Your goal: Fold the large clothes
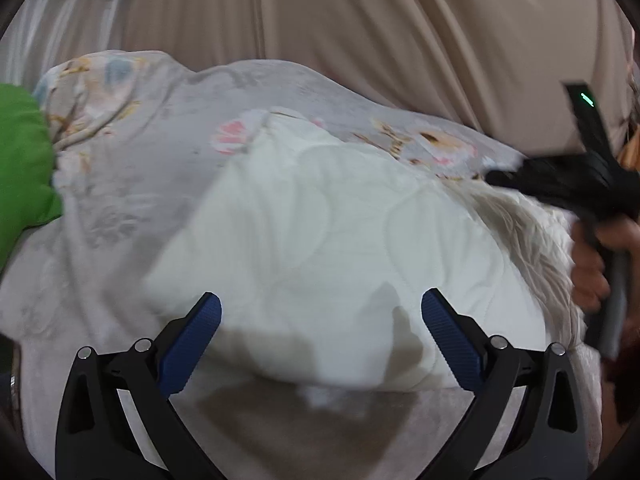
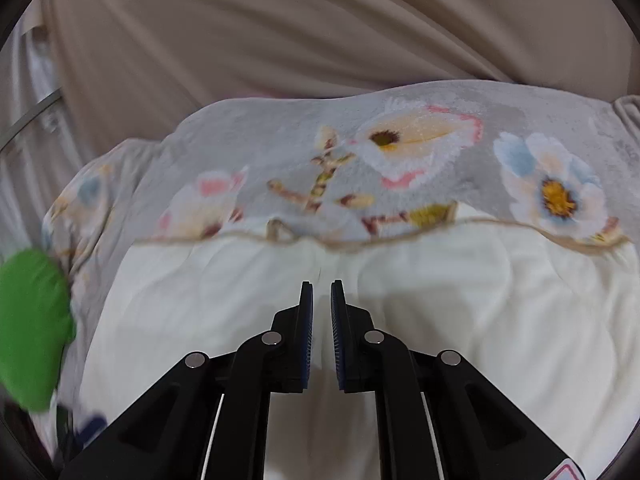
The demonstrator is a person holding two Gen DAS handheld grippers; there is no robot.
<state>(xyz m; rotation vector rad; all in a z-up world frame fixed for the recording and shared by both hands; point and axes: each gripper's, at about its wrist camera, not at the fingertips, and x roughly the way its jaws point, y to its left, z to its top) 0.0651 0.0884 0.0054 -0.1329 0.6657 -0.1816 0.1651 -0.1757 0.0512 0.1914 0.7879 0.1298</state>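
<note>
No brand name, label or legible writing appears in either view; a red-edged sticker at the lower right corner of the right wrist view is cut off and cannot be read. The left gripper (image 1: 320, 312) is spread wide, its blue ribbed pads (image 1: 208, 320) well apart and holding nothing, poised above the near edge of the white quilted garment (image 1: 320, 240). This garment lies in a rumpled heap on the grey floral bedspread (image 1: 132, 168), its fleecy lining (image 1: 532, 232) exposed on the right. The right gripper (image 2: 322, 292) has its jaws drawn nearly together, leaving a narrow slit between the pads (image 2: 307, 312); white fabric shows through this slit, but whether any cloth is pinched cannot be told. In the left wrist view the right gripper (image 1: 504, 178) appears as a blurred black form at the garment's far right edge, where it meets the bedspread, held by the person's right hand (image 1: 592, 276). A green cloth (image 1: 24, 160) lies at the left on the bedspread, and beige curtains (image 2: 320, 20) hang behind the bed.
</note>
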